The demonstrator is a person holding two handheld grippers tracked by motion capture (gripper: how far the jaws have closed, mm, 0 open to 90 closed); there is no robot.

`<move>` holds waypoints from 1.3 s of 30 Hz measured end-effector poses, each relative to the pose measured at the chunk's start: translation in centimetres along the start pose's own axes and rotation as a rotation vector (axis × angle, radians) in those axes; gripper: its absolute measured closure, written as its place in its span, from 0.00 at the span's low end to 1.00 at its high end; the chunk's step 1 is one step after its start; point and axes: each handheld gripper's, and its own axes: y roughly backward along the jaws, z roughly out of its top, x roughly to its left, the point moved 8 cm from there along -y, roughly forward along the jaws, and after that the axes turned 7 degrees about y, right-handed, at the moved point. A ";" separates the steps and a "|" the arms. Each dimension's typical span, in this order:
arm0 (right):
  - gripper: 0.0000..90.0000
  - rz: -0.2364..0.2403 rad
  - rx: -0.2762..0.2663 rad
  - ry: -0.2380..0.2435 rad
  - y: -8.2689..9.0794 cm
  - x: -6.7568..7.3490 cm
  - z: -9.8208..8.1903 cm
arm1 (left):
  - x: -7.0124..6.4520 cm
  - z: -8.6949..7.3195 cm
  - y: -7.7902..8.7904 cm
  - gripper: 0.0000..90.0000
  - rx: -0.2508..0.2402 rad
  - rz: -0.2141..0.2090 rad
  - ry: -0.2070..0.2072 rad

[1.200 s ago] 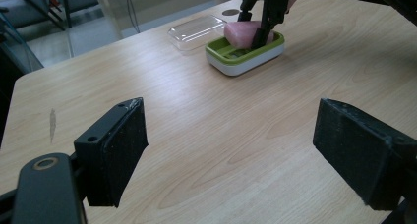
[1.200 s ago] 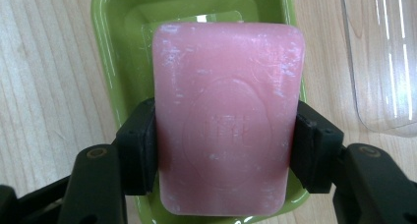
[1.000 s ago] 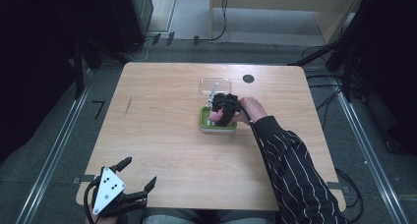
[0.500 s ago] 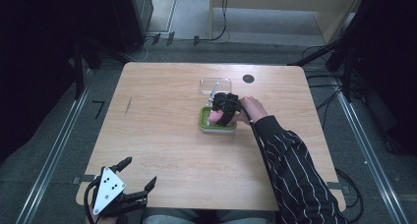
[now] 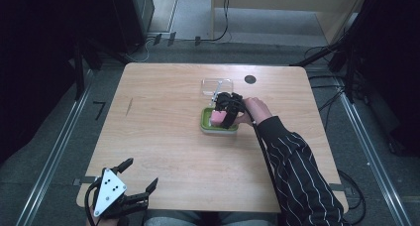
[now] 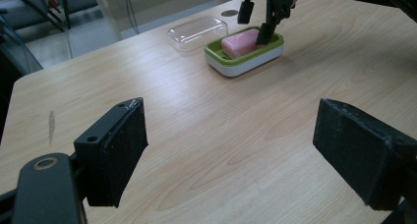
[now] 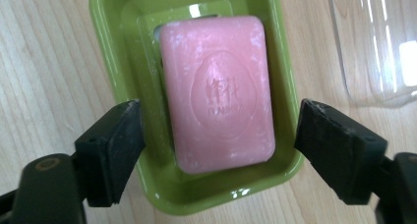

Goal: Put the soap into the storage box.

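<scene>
Soap (image 7: 219, 94) lies in its green dish (image 7: 113, 47), straddled by the open right hand-held gripper (image 7: 216, 150), seemingly poised to grasp; the left hand-held gripper (image 5: 130, 194) idles open.

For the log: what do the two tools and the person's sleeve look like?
Both tools are black with flat rectangular pads. The left tool carries a grey three-cornered plate dotted with dark marks. The right tool trails a black cable along a dark sleeve with thin white stripes.
</scene>
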 end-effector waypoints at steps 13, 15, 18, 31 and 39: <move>0.14 0.012 0.070 -0.075 1.2 0.9 -1.8 | -0.1 0.1 -0.2 0.15 -0.002 -0.006 -0.003; 0.13 0.010 0.076 -0.084 1.4 1.1 -2.1 | -0.1 0.1 -0.2 0.15 -0.002 -0.010 -0.007; 0.13 0.006 0.093 -0.092 1.8 1.4 -2.7 | -0.1 0.2 -0.3 0.15 -0.004 -0.011 -0.006; 0.12 0.007 0.134 -0.153 3.2 3.3 -5.1 | -0.3 0.4 -0.7 0.15 -0.003 -0.025 -0.013; 0.12 0.011 0.178 -0.174 4.0 4.6 -6.7 | -0.4 0.4 -0.8 0.15 -0.002 -0.031 -0.016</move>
